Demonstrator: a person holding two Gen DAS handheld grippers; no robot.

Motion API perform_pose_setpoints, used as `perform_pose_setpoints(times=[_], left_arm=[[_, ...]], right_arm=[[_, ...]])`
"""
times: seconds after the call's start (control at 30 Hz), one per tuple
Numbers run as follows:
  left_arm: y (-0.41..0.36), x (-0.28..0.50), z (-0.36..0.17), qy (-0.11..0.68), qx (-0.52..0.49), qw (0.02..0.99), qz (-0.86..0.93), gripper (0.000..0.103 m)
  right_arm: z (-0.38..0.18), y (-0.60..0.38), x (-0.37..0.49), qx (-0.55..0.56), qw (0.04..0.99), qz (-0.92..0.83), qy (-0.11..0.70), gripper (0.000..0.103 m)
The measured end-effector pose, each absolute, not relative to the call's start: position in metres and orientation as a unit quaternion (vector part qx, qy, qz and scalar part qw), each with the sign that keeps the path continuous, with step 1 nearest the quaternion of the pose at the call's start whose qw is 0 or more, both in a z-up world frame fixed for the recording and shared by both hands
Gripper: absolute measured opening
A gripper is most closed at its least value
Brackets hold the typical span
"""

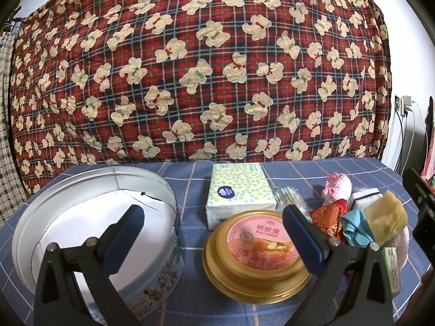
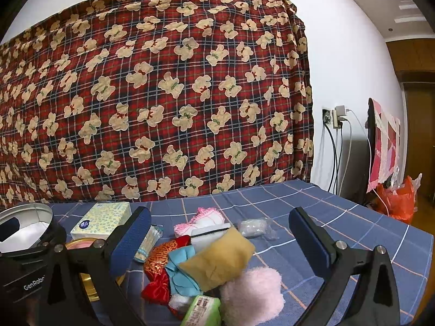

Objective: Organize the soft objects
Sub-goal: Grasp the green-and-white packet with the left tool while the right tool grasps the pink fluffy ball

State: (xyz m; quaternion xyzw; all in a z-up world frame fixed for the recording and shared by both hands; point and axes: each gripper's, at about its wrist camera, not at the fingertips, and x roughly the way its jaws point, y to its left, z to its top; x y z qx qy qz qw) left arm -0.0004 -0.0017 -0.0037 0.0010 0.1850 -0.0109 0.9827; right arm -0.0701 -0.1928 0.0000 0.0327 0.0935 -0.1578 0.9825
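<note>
Gold lid (image 1: 252, 255) between open tin (image 1: 89, 233) and soft pile (image 2: 214, 266).

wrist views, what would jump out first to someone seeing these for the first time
The red plaid blanket with cream teddy bears fills the whole background behind the table. On the blue checked cloth, a big open round tin sits at the left, with a gold lid beside it. At the right lies a bright pile of soft things, topped by a tan sponge and a fluffy pink puff.

White wall (image 2: 339, 54) — bear-print plaid drape (image 2: 163, 95)
</note>
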Motion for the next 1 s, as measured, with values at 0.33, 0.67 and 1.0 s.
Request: perform_pose_setpoints(times=[0.33, 0.67, 1.0], left_arm=[[-0.011, -0.009, -0.008, 0.187, 0.008, 0.982, -0.038, 0.103], [-0.066, -0.053, -0.008, 0.196, 0.045, 0.964, -0.172, 0.103], [-0.135, -0.061, -0.019, 0.278, 0.088, 0.916, -0.274, 0.078]], right_arm=[[0.006, -0.227, -0.092, 0.03, 0.98, -0.179, 0.084, 0.103], [0.002, -0.3, -0.125, 0.052, 0.969, -0.218, 0.105, 0.103], [-0.017, -0.332, -0.133, 0.096, 0.963, -0.192, 0.166, 0.092]])
